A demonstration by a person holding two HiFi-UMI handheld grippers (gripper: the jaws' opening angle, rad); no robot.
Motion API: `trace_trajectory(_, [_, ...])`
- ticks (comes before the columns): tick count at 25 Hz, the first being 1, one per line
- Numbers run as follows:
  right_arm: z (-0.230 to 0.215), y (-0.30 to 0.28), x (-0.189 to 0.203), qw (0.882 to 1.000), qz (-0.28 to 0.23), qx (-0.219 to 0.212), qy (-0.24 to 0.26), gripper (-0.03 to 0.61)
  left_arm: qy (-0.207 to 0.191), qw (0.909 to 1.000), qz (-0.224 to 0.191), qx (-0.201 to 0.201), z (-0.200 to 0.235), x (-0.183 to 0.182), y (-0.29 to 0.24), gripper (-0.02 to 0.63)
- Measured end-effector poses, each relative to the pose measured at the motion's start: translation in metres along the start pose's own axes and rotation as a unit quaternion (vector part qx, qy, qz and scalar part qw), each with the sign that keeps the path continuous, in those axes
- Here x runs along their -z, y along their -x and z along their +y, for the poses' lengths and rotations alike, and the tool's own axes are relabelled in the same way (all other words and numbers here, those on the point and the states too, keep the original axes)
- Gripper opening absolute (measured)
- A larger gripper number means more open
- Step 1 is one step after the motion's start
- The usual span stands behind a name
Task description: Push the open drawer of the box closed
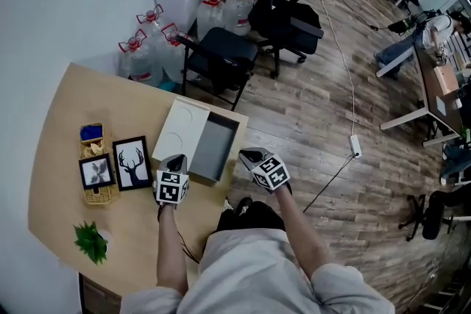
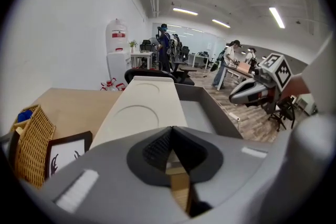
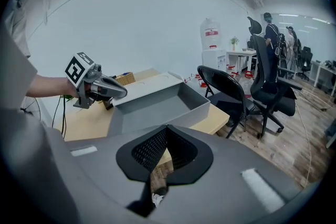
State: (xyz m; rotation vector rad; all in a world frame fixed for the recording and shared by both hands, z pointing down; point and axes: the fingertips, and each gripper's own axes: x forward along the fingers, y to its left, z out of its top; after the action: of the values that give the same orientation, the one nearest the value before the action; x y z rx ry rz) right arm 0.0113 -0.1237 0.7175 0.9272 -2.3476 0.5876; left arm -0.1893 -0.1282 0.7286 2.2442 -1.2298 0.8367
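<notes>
Basket [image 1: 101,194], deer picture [image 1: 133,162] beside box [image 1: 180,130]

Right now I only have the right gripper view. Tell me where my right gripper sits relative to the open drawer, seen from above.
Observer: In the head view the right gripper hangs beside the grey drawer, off its near outer corner and apparently clear of it.
Operator: Check the far side of the box for anything in the way.
Observer: A deer picture sits close beside the white box, on the side away from the drawer. I cannot tell whether they touch.
Operator: Report the left gripper's state.
Observer: The left gripper is shut, with nothing held in it.
</notes>
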Motion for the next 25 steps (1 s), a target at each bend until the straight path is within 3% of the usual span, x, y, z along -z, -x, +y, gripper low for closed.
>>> trace_trajectory(9, [0.003,-0.011,0.014,0.999,0.030,-0.020,0.029,0.005,0.008,0.9999,0.007,0.002,0.000,0.001,0.000,0.052])
trace_trajectory(16, [0.016,-0.028,0.031,0.992,0.078,-0.079,0.055,0.095,0.013,0.9999,0.008,-0.002,0.001,0.002,0.001,0.052])
trace_trajectory(25, [0.013,-0.043,0.035,0.988,0.097,-0.079,0.086,0.135,0.022,0.9997,0.009,0.000,0.000,0.000,-0.001,0.052])
